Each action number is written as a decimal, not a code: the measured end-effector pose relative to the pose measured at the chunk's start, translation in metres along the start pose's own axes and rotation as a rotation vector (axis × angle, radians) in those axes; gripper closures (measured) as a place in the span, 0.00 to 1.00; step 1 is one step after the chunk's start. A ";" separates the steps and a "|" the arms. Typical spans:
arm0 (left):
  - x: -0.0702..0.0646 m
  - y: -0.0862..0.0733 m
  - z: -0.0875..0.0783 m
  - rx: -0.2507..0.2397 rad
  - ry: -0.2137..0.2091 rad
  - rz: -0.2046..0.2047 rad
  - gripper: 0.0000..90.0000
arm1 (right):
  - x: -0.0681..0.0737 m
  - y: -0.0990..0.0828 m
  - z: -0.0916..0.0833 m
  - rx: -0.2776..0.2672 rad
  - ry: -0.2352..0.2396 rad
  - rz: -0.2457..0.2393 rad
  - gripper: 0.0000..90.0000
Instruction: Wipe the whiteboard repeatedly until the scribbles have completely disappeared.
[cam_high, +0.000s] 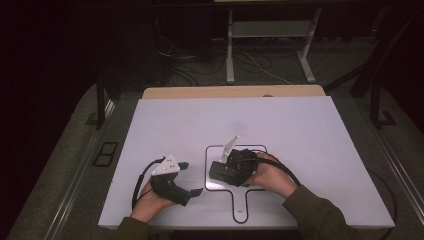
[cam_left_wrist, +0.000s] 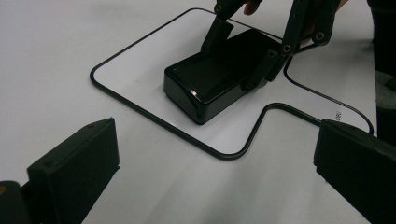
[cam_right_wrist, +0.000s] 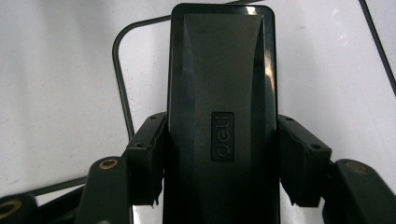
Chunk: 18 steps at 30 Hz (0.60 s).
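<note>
1. My right gripper (cam_right_wrist: 219, 172) has its jaws clamped on the long sides of a glossy black oblong box (cam_right_wrist: 222, 93), "deli" embossed on its lid.
2. My left gripper (cam_left_wrist: 215, 163) gapes empty, the box lying ahead of its jaws.

Box (cam_high: 226, 171): lies inside the outline (cam_high: 207, 160) drawn on the table (cam_high: 300, 130), between the right gripper's (cam_high: 220, 171) jaws.
Left gripper (cam_high: 192, 179): on the table, left of the outline, well apart from the box.
Handle-shaped part of outline: nearest the person.
</note>
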<state>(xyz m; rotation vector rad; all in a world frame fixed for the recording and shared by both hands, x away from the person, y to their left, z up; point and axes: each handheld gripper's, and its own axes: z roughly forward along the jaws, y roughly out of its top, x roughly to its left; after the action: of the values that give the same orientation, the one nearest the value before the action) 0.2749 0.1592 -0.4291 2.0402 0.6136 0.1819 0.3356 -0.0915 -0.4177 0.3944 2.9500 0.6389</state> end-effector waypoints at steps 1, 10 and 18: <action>0.000 0.000 0.000 0.001 0.001 0.000 0.00 | -0.001 0.000 0.000 0.000 0.000 0.001 0.43; 0.000 0.000 -0.001 0.000 -0.001 0.000 0.00 | -0.029 -0.009 -0.002 0.000 -0.041 0.089 0.43; 0.000 0.000 -0.001 0.000 0.000 -0.001 0.00 | -0.047 -0.013 -0.003 0.012 -0.072 0.132 0.43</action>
<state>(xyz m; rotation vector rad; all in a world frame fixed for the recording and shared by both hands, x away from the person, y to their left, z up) 0.2748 0.1596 -0.4288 2.0399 0.6149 0.1817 0.3778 -0.1166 -0.4181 0.6041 2.8787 0.6075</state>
